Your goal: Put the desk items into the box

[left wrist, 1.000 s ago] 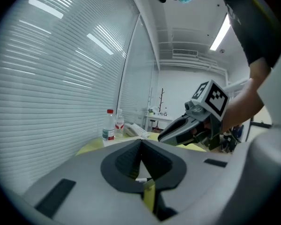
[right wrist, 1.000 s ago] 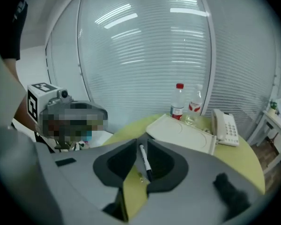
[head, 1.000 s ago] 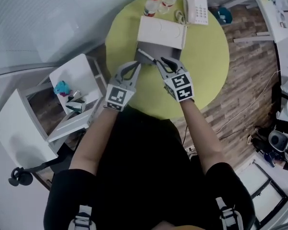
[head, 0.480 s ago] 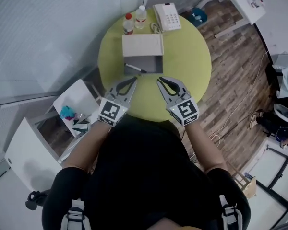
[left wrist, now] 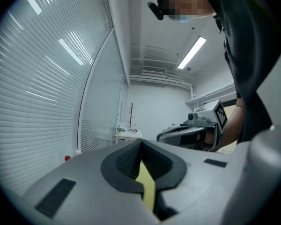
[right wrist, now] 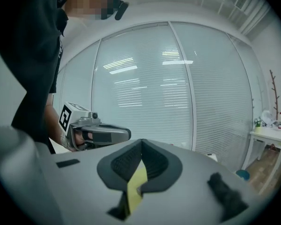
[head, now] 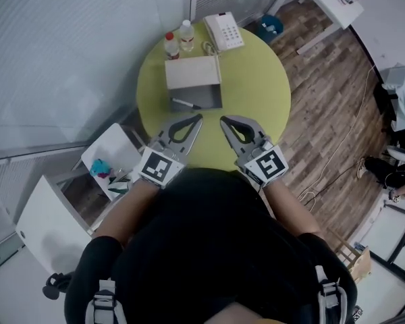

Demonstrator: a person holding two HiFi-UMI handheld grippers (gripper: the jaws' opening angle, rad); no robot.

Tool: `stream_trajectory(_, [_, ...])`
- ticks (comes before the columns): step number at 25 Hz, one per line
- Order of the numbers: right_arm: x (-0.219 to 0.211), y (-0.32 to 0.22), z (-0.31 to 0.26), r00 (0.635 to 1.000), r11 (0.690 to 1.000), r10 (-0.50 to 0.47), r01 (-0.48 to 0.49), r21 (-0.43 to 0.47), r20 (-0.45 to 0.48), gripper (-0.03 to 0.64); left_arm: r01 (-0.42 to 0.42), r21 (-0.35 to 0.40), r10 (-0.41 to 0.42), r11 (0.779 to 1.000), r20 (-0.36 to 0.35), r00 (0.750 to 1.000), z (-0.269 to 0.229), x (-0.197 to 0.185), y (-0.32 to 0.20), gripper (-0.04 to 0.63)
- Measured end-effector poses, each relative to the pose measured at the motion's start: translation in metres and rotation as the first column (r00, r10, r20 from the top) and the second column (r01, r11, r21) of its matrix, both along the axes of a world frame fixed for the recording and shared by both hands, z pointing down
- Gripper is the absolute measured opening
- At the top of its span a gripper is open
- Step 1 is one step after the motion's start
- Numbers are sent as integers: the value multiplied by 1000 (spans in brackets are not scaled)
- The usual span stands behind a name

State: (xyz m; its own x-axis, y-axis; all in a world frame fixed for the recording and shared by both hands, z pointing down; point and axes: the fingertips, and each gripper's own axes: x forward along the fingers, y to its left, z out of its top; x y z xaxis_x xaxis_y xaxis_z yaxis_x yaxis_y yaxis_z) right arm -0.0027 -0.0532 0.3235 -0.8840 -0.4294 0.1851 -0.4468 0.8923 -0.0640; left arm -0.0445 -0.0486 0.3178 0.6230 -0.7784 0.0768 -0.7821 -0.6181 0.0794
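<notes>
Both tools are up over the near edge of the round yellow-green table (head: pixel 260 106), side by side, noses aimed at the far edge. The left gripper (head: pixel 198 117) has its jaws pressed tip to tip with nothing in them, only a sliver of tabletop showing through the gap behind the pads. The right gripper (head: pixel 223 119) has just been closing its jaws, and they are together now and empty too.

Straight ahead of both noses sits the box (head: pixel 192 71), around the middle of the table. Its white lid lies toward the far edge and its grey well faces me. A pen (head: pixel 186 103) lies in that well, long axis roughly across my line of reach, so I judge that one done.

What is left sits beyond the box, along the far edge. The red-capped bottle (head: pixel 170 45) and the clear bottle (head: pixel 187 35) stand upright just beside each other at the far left, on my left gripper's side. The telephone (head: pixel 223 31) lies flat to their right, long axis running toward the far edge, closer to my right gripper's line. Either reach has to pass over or around the box, and both tools need to spread first.
</notes>
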Motion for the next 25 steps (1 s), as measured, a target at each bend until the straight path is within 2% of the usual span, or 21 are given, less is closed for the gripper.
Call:
stream_trajectory(4, [1, -7, -27, 998, 998, -34, 32, 46, 45, 17, 16, 15, -16, 1000, -11, 1000, -16, 11, -7, 9])
stream_trajectory(9, [1, -13, -37, 994, 992, -100, 96, 78, 41, 17, 55, 40, -55, 998, -7, 998, -27, 21, -16, 9])
stream_trajectory(19, [10, -17, -38, 985, 984, -166, 162, 75, 55, 17, 131, 38, -131, 991, -2, 991, -30, 29, -15, 9])
stream_trajectory(25, [10, -16, -37, 980, 980, -191, 186, 71, 62, 17, 150, 53, -150, 987, -1, 989, -36, 33, -13, 9])
